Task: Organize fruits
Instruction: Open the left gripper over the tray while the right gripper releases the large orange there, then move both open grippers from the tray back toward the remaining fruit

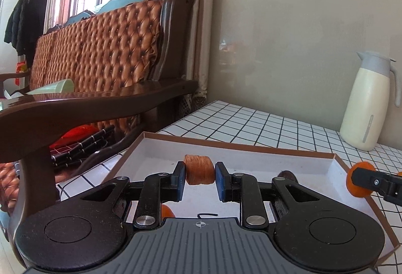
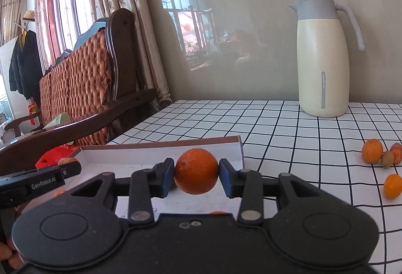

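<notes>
My left gripper (image 1: 200, 177) is shut on a wrinkled orange-brown fruit (image 1: 199, 172) and holds it over the shallow white box (image 1: 251, 152) with a brown rim. My right gripper (image 2: 196, 174) is shut on a round orange (image 2: 196, 171) above the same box (image 2: 140, 153); it also shows at the right edge of the left wrist view (image 1: 377, 183). A dark fruit (image 1: 286, 176) and an orange one (image 1: 167, 211) lie in the box, partly hidden by my left gripper. Several small orange and greenish fruits (image 2: 384, 156) lie on the table at the right.
A cream thermos jug (image 2: 322, 58) stands at the back of the checked table (image 2: 276, 128) by the wall. A dark wooden sofa (image 1: 100, 53) with a brown cushion stands left of the table.
</notes>
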A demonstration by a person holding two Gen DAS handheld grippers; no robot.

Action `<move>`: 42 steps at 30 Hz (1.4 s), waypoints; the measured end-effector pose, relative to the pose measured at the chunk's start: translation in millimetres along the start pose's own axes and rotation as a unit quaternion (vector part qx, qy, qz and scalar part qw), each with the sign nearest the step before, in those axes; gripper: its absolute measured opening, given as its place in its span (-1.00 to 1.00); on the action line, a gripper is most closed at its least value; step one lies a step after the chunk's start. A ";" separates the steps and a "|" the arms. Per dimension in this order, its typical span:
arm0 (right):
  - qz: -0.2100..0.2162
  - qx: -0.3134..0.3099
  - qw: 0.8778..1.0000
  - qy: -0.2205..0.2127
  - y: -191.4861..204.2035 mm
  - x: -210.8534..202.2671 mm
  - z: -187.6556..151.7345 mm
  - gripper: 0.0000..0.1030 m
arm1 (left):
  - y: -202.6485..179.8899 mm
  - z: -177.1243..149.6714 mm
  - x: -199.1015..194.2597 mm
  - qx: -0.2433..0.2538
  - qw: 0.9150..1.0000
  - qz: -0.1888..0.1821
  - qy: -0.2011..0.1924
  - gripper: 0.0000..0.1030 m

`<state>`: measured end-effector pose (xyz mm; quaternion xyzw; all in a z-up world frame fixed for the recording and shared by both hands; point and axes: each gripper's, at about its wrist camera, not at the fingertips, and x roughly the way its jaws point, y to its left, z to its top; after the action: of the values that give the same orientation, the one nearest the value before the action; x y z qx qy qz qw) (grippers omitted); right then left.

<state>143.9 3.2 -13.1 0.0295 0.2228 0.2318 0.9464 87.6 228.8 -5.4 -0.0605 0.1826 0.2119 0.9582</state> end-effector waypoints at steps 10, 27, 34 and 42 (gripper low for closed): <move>-0.004 0.031 0.994 -0.106 -17.1 -37.9 7.4 0.88 | 2.0 4.1 -16.4 0.008 0.999 0.038 -0.033 1.00; 0.014 0.044 0.995 -0.084 -30.4 -52.4 2.6 0.88 | -11.9 1.6 -35.7 0.021 0.999 0.018 -0.036 1.00; 0.007 0.048 0.995 -0.086 -37.8 -58.9 2.5 0.88 | -24.9 1.0 -38.9 0.030 0.999 0.008 -0.039 1.00; -0.004 0.041 0.996 -0.083 -45.6 -68.0 0.1 0.88 | -47.4 1.0 -47.5 0.046 0.997 -0.025 -0.050 1.00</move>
<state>109.4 -68.1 7.5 0.0868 0.1529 0.2153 0.9606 68.1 168.0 15.1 -0.0096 0.1420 0.1820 0.9729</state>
